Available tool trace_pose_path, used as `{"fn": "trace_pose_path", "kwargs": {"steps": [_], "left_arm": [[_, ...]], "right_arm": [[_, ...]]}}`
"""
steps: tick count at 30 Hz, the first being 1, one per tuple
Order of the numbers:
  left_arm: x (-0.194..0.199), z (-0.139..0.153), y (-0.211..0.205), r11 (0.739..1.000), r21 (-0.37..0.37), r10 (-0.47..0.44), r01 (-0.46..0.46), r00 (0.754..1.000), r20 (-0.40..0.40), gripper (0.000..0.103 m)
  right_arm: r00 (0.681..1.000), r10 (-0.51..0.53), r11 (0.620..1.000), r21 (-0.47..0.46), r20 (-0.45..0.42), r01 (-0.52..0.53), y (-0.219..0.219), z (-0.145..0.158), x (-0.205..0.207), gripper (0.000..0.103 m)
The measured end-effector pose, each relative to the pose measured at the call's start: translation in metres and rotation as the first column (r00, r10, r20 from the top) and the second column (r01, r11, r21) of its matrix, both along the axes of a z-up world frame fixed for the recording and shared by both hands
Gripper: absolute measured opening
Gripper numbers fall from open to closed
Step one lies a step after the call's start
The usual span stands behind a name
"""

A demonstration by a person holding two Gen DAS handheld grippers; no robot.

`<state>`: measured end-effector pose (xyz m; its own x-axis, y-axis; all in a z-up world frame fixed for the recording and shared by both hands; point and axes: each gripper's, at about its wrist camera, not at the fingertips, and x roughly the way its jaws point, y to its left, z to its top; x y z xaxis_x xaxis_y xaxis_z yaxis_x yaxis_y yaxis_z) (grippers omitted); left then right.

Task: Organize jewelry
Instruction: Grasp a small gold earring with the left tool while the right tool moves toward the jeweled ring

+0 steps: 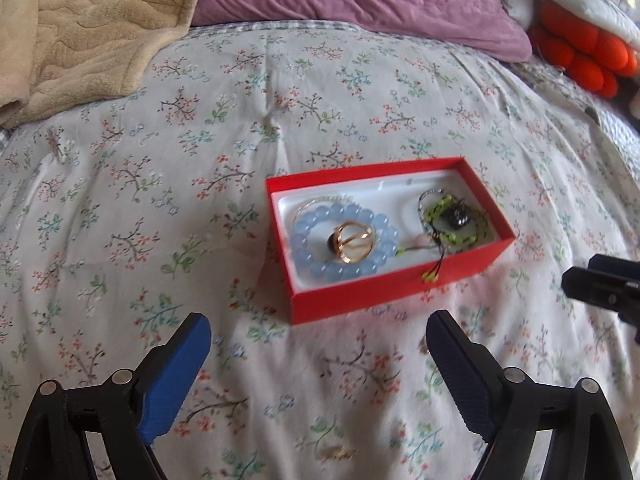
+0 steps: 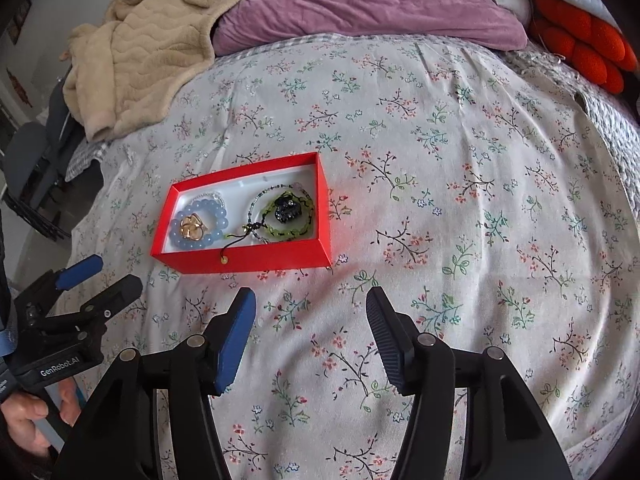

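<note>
A red box (image 1: pixel 396 288) with a white lining holds a pale blue bead bracelet (image 1: pixel 320 236), gold rings (image 1: pixel 354 242), and at its 3 o'clock end a lime-green and black cord bracelet (image 1: pixel 452 220) around something black, perhaps a clip. The bedspread (image 2: pixel 440 160) is off-white with small floral sprigs (pink, green, blue). At 12 o'clock lies a mauve pillow (image 2: pixel 360 0), at 10 o'clock a beige quilted blanket (image 2: pixel 140 52), at 2 o'clock an orange cushion (image 2: pixel 580 40).

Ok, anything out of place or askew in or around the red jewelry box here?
One thing: the green beaded bracelet's dark cord tail trails over the near wall of the red box, its bead tip hanging outside. Everything else sits inside: the blue bead bracelet with gold rings at its centre. Both grippers hang open, short of the box.
</note>
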<state>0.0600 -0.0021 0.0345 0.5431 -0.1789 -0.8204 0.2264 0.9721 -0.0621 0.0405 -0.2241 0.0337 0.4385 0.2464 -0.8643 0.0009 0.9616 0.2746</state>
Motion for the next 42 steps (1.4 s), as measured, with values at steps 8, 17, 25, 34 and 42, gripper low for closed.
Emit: {"fn": "trace_pose_path", "kwargs": {"steps": [8, 17, 25, 34, 42], "left_arm": [[-0.019, -0.011, 0.026, 0.999, 0.043, -0.009, 0.011, 0.999, -0.039, 0.097], [-0.041, -0.027, 0.045, 0.995, 0.084, -0.049, 0.055, 0.996, -0.070, 0.097], [-0.059, -0.042, 0.058, 0.984, 0.145, -0.091, 0.103, 0.992, -0.087, 0.097], [-0.077, -0.066, 0.076, 0.970, 0.152, -0.171, 0.188, 0.978, -0.119, 0.097], [-0.091, -0.077, 0.071, 0.953, 0.098, -0.275, 0.286, 0.954, -0.117, 0.095]], "right_arm": [[0.999, 0.038, 0.998, -0.046, -0.017, -0.039, 0.004, -0.002, -0.020, 0.068], [0.994, 0.089, 0.993, -0.068, -0.059, -0.093, 0.018, -0.015, -0.043, 0.071], [0.989, 0.125, 0.982, -0.130, -0.073, -0.134, 0.031, -0.029, -0.055, 0.073], [0.974, 0.186, 0.957, -0.203, -0.130, -0.209, 0.059, -0.062, -0.067, 0.073], [0.956, 0.248, 0.934, -0.223, -0.156, -0.278, 0.079, -0.074, -0.070, 0.073]]}}
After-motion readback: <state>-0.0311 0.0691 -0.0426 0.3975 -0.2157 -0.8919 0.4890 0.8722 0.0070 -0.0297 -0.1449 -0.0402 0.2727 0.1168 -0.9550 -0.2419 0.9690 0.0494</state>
